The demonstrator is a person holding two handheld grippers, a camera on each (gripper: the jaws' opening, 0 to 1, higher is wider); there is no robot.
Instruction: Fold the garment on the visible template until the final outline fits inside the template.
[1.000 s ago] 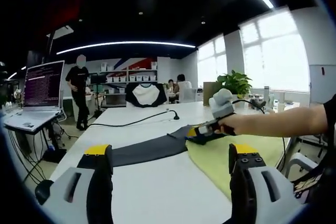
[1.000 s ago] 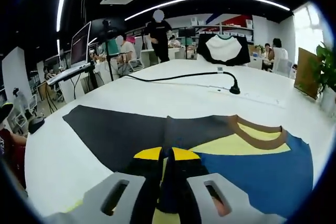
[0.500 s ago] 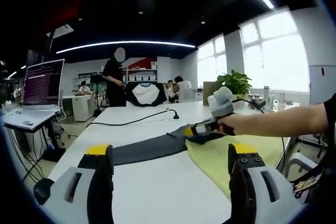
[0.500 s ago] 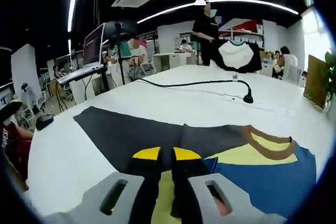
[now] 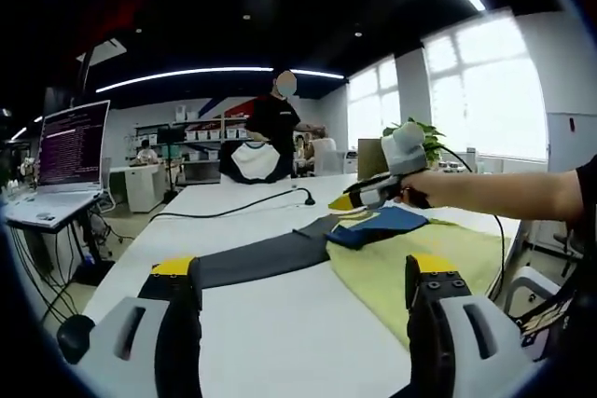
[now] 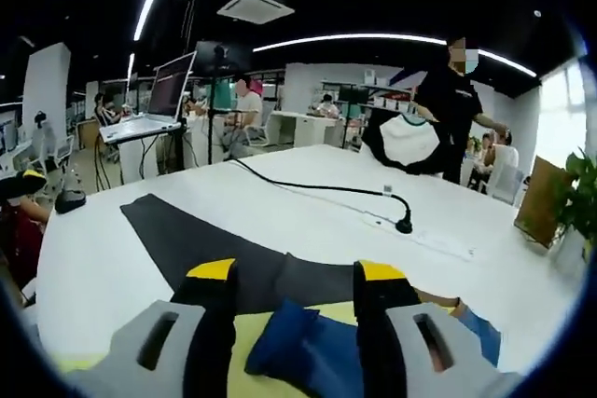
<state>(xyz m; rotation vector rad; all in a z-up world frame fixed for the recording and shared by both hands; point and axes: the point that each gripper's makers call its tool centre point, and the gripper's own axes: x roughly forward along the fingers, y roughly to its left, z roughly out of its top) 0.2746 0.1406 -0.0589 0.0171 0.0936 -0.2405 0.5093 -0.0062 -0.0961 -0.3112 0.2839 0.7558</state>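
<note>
While the left gripper [image 5: 298, 309] hangs low over the white table [image 5: 270, 323], its jaws stand wide apart with nothing between them. Ahead in the left gripper view lies the one garment [image 5: 373, 249]: a yellow-green body near the right jaw, a blue panel [image 5: 378, 224] farther off, and a dark sleeve [image 5: 256, 261] running left across the table. No template outline can be made out. The right gripper [image 5: 359, 199], held by a hand [image 5: 420, 191], is above the blue panel; whether it touches the cloth cannot be told from here. One black cable [image 5: 233, 210] crosses the table behind, one laptop [image 5: 65, 160] stands on a side desk at left, one plant [image 5: 415, 137] by the window, and one person [image 5: 273, 128] stands at the far end beside a black-and-white shirt [image 5: 250, 160].

From the right gripper view, the right gripper [image 6: 291, 309] has its jaws parted, with a bunched fold of the blue panel [image 6: 298, 347] lying between them and not pinched. The dark sleeve [image 6: 201, 244] spreads beyond, flat on the table [image 6: 308, 212], and the cable [image 6: 317, 191] ends at a plug.

Risk, as judged: the bunched fold looks loose and could slump or unroll, leaving a crooked edge. The sleeve is fully extended, so the outline is probably far from compact. A careless drag of the sleeve could pull the body askew.
</note>
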